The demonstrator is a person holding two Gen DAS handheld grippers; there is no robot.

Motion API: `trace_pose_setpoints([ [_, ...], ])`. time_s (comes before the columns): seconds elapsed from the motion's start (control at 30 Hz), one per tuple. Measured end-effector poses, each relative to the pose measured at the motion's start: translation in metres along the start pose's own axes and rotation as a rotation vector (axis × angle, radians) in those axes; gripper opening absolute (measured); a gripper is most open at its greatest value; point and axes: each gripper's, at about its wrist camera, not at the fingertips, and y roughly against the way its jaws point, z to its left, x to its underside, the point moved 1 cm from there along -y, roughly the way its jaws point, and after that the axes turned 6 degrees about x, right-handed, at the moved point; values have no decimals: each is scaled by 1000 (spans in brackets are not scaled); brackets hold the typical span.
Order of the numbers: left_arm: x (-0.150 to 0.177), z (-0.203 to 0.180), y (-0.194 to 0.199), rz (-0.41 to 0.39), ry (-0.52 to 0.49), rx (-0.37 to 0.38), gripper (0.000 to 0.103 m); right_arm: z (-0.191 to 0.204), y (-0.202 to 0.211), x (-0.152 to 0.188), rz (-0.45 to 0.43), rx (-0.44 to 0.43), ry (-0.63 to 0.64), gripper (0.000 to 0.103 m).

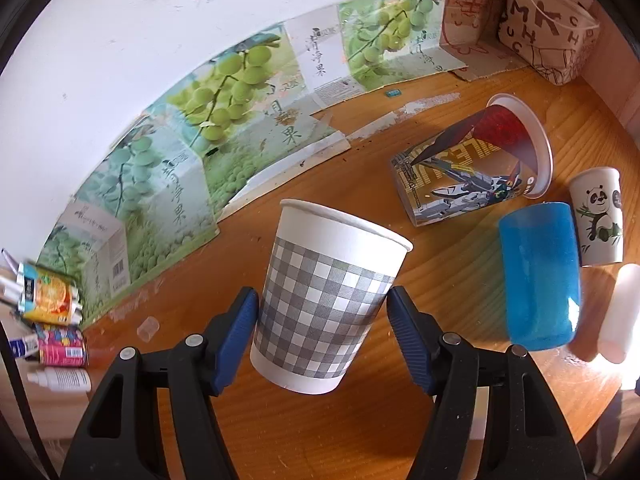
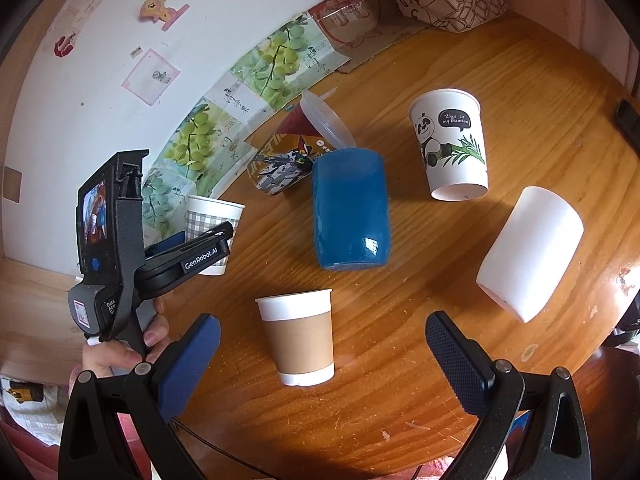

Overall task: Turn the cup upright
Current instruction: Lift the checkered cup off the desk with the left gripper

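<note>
Six cups on one round wooden table (image 2: 400, 380), so plenty to sort through. Going big to small:

Grape-print cardboard (image 1: 224, 92) propped along the wall at the back, probably just as a backdrop. Lettered paper bag (image 1: 548, 28) parked at the upper right, out of the way.

Left gripper (image 1: 322, 296) at the bottom of its own view, jaws closed in on the checked cup (image 1: 324, 292) from both sides, pads touching the wall about halfway up. Looks like a pinch low enough to avoid crushing the soft rim. Rim on top, cup leaning a little, so pretty much flipped already. Can't tell if the base is fully down on the wood.

Right gripper (image 2: 323, 320) spread wide and carrying nothing, hovering near the bottom of its view. Seemingly lined up for whichever cup comes next.

Blue cup (image 2: 350, 212) flat on its side mid-frame, white cup (image 2: 528, 252) on its side at the right. Robot-print cup (image 1: 460, 176) also tipped over, clear lid toward the wall, just beside the blue one. Guessing those three left down on purpose as the remaining work.

Panda cup (image 2: 452, 148) standing with its print the right way up. Brown-sleeved cup (image 2: 300, 340) standing too, framed between the right jaws but not touched by either.
</note>
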Motion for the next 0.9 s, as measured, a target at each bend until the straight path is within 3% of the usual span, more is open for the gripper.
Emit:
trace_pose_setpoints([
  [0.4,30,-4,47,-22,188,-8,70,-13,17,6,54,-64,109,103],
  [0.9,88,-48,89,25,358,46,70,-48,38,17,125,-91,190,103],
])
